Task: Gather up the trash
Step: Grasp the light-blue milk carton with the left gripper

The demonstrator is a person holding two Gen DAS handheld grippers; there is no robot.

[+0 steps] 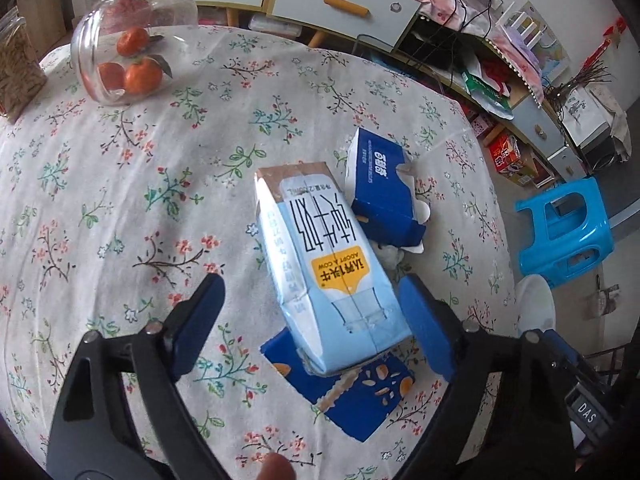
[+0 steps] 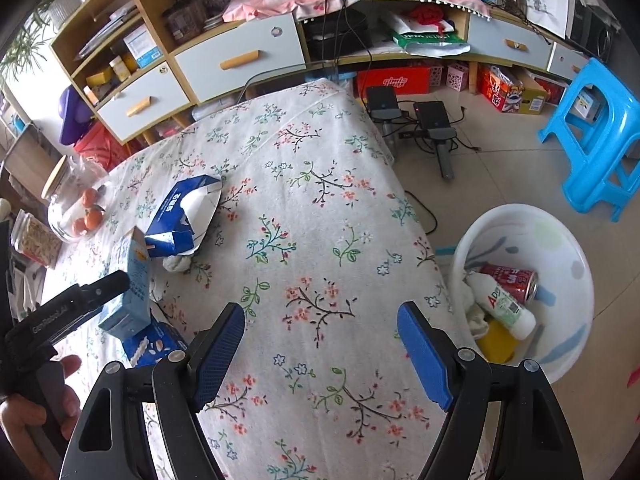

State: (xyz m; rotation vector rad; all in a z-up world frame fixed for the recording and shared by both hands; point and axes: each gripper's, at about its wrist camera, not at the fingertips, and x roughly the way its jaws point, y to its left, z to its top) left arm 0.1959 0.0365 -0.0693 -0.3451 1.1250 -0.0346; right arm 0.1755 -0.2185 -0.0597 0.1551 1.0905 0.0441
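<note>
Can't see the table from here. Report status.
Left gripper open, straddling light-blue milk carton, pads off. Right gripper open, empty. Carton lies on dark-blue snack wrapper. White basin holds trash.

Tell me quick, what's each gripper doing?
Left gripper: open around the light blue milk carton, not gripping.
Right gripper: open, holding nothing.

Glossy paper milk carton [image 1: 324, 264] on matt floral cloth tablecloth [image 1: 140, 184].

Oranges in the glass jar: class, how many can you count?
3, all inside the glass jar: one orange on top, two beneath. More may be hidden behind.
</note>
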